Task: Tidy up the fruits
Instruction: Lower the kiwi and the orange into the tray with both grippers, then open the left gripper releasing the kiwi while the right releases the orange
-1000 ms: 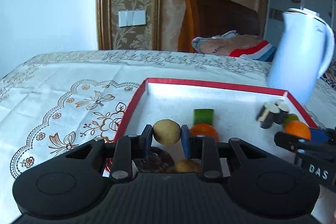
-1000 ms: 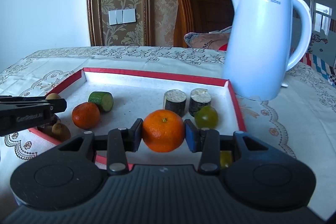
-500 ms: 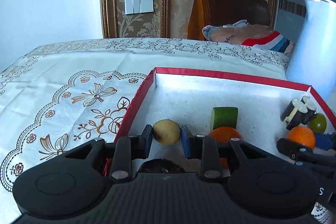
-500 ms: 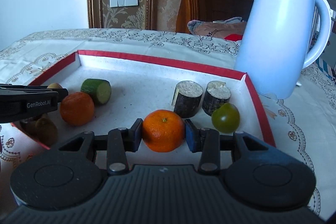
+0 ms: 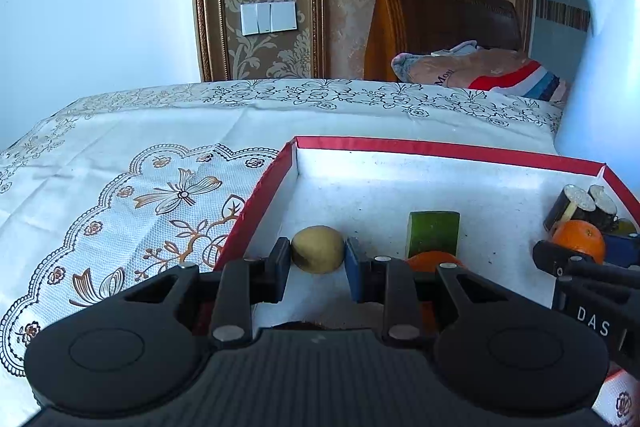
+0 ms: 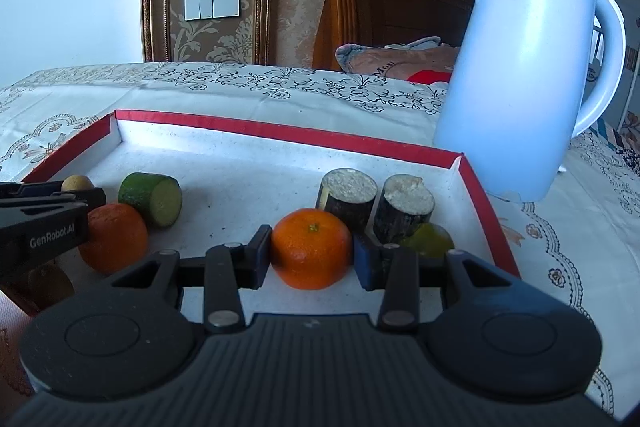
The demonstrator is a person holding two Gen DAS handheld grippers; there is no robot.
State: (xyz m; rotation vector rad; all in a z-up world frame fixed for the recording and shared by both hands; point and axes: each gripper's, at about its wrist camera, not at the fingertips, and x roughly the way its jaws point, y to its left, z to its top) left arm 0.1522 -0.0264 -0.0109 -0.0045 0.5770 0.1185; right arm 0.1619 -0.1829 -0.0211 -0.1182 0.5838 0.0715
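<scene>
My left gripper (image 5: 317, 254) is shut on a small yellow-brown fruit (image 5: 318, 249) over the left part of the red-rimmed white tray (image 5: 440, 147). In the right wrist view my right gripper (image 6: 312, 254) is shut on an orange (image 6: 312, 247) above the tray's (image 6: 280, 131) right half. In the tray lie a second orange (image 6: 114, 237), a green cucumber piece (image 6: 154, 197), two dark cut cylinders (image 6: 348, 201) side by side and a green fruit (image 6: 430, 241). The right gripper with its orange (image 5: 580, 239) shows at the right edge of the left wrist view.
A white kettle (image 6: 524, 75) stands just beyond the tray's right corner. A patterned tablecloth (image 5: 120, 187) covers the table. Behind it are a wooden chair (image 5: 436, 15) with folded cloth (image 5: 480, 67) and a wall. Brown fruits (image 6: 50, 285) lie by the tray's near left corner.
Both grippers have moved forward and a little lower over the tray, each still holding its fruit. The tray and its contents now sit closer in both views.
</scene>
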